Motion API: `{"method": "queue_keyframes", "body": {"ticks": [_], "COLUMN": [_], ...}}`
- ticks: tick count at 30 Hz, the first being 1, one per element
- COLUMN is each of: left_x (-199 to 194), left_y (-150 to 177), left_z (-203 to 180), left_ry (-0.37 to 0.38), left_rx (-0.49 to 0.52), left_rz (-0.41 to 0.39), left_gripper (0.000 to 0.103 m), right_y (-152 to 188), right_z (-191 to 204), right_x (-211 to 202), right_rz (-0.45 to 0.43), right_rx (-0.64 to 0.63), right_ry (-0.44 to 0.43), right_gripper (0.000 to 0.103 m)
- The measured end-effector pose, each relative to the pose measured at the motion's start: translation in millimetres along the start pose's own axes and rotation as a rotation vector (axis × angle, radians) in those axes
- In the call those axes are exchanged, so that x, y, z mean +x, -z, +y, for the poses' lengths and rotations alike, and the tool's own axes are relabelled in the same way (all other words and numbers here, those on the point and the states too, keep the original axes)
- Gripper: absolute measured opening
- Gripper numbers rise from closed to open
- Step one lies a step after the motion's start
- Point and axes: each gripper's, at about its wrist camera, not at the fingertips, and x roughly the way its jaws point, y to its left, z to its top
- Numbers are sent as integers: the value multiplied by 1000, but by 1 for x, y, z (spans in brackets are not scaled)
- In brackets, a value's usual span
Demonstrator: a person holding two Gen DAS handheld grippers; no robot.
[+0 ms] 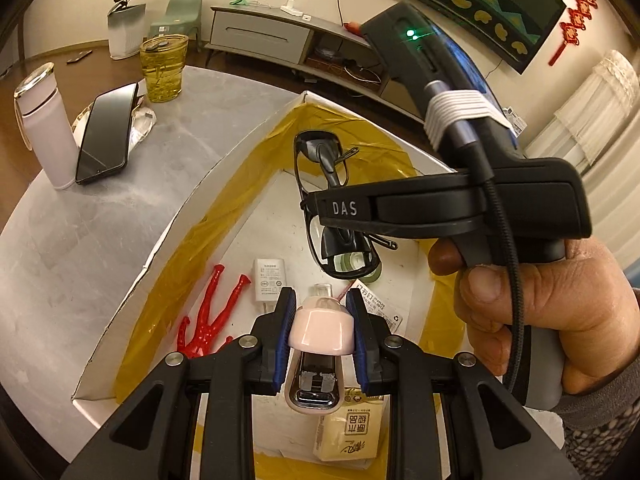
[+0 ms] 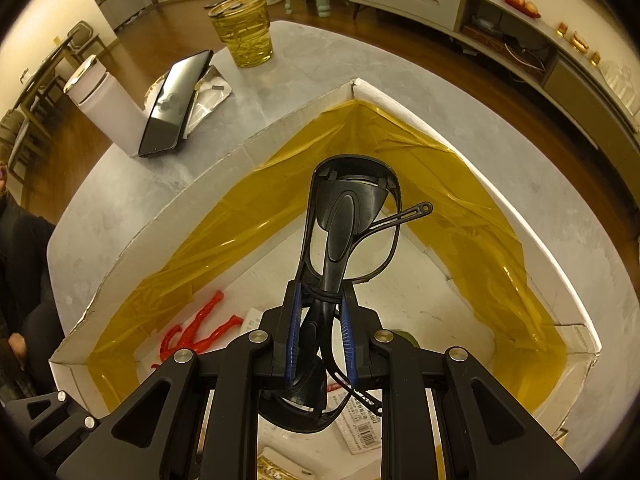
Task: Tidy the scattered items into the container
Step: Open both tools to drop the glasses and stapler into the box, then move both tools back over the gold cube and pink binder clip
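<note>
Container [image 1: 168,248] holds several items | your left gripper [image 1: 320,332] pinches stapler [image 1: 320,344], right gripper [image 2: 320,332] pinches glasses [image 2: 348,220] | both not yet released above it

Left gripper [image 1: 321,334] hides the stapler's [image 1: 320,330] lower body.

"DAS" is printed in white on the black right gripper [image 1: 344,209] at mid-frame; Chinese characters are seen on the yellow carton [image 1: 354,428] at the bottom.

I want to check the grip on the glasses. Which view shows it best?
The right wrist view: the right tongs clamp the glasses at the folded arms. The left wrist view shows the glasses partly hidden behind the right tool.
</note>
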Motion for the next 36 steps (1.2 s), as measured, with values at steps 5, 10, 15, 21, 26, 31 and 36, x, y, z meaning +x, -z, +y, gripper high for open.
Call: {"method": "queue_keyframes", "body": {"ticks": [5, 10, 15, 21, 26, 31, 36], "left_x": [1, 5, 8, 2, -1, -6, -17], "left_y": [-2, -1, -1, -1, -3, -3, -2], "left_z": [0, 3, 7, 5, 4, 1, -10], "left_ry": [3, 22, 29, 22, 33, 27, 21], "left_rx": [-7, -29, -56, -45, -41, -20, 23], "left_rz": [7, 31, 48, 24, 18, -6, -56], "left_gripper": [27, 27, 27, 31, 31, 31, 31], "right_y": [-1, -2, -3, 0, 13, 38, 72], "right_z": [-1, 0, -2, -5, -9, -9, -7], "right_x": [3, 7, 6, -3, -25, -56, -94], "right_rz": [7, 14, 2, -14, -60, -121, -211], "right_rx": [6, 5, 27, 56, 82, 84, 75], "right_ry": [-3, -1, -8, -36, -74, -122, -144], "right_gripper": [20, 20, 23, 23, 23, 23, 24]}}
